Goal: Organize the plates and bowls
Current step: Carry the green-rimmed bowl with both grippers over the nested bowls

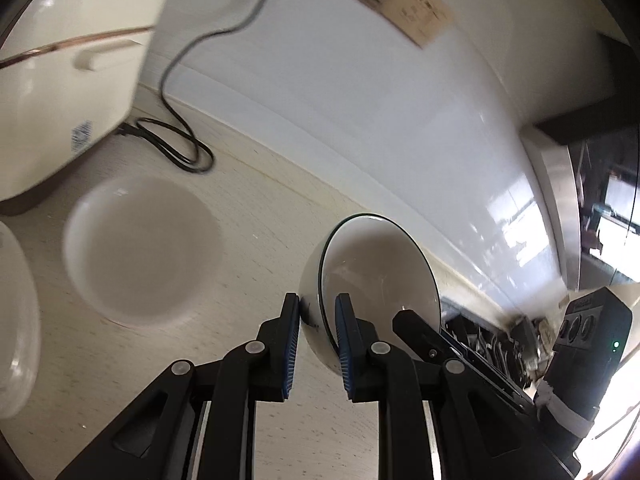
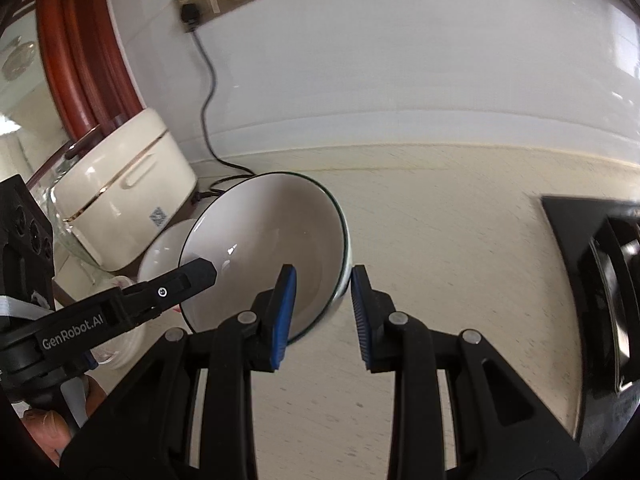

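Note:
A white bowl with a dark rim (image 1: 380, 264) is held tilted above the counter. My left gripper (image 1: 318, 312) is shut on its wall, one finger inside and one outside. The same bowl (image 2: 272, 240) shows in the right wrist view, where my right gripper (image 2: 324, 280) straddles its opposite rim, open, with a gap between the right pad (image 2: 360, 308) and the wall. A plain white bowl (image 1: 140, 248) sits on the counter to the left, also visible behind the held bowl (image 2: 164, 252). A white plate edge (image 1: 16, 320) lies at far left.
A cream rice cooker (image 1: 68, 80) stands at the back left with its black cord (image 1: 176, 148) looped on the counter and plugged into a wall socket (image 2: 190, 14). A black stove (image 2: 600, 288) is at the right. White tiled wall runs behind the beige counter (image 1: 260, 208).

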Demonstrator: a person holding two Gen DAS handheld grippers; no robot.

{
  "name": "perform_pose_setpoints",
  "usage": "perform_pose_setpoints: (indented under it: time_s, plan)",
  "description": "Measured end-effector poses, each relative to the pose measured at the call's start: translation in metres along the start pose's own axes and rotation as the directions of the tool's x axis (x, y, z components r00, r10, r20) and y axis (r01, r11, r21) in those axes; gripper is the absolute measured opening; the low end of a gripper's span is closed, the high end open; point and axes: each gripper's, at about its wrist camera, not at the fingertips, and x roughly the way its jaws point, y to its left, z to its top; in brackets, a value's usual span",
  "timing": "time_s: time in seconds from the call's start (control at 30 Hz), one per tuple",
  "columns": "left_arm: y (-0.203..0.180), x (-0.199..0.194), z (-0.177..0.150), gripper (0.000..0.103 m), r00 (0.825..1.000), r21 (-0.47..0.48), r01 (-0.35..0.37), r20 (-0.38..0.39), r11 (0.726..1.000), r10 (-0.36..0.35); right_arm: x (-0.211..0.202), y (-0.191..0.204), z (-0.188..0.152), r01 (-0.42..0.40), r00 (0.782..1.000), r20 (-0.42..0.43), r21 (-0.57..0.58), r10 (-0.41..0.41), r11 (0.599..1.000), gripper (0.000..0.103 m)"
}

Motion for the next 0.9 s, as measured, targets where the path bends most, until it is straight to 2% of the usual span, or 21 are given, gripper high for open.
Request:
perform_pose_setpoints:
  time_s: [0.37,0.6,0.9]
  plan:
    - [0.056,-0.043,0.029,0.018,0.994,-0.101,-0.04,0.102,0.994,0.051,0.032,0.068,0.021,-0.103,0.995,-0.027,-0.084,0.101,0.991,0.032]
    - [0.082,-0.051,0.034,0.018,0.989,-0.146,-0.072,0.117,0.987,0.09,0.052,0.097,0.023,-0.145,0.988,-0.063,-0.116,0.139,0.983,0.032]
    - [0.102,-0.044,0.033,0.018,0.986,-0.179,-0.116,0.096,0.977,0.134,0.074,0.104,0.013,-0.152,0.983,-0.126,-0.127,0.136,0.98,0.032]
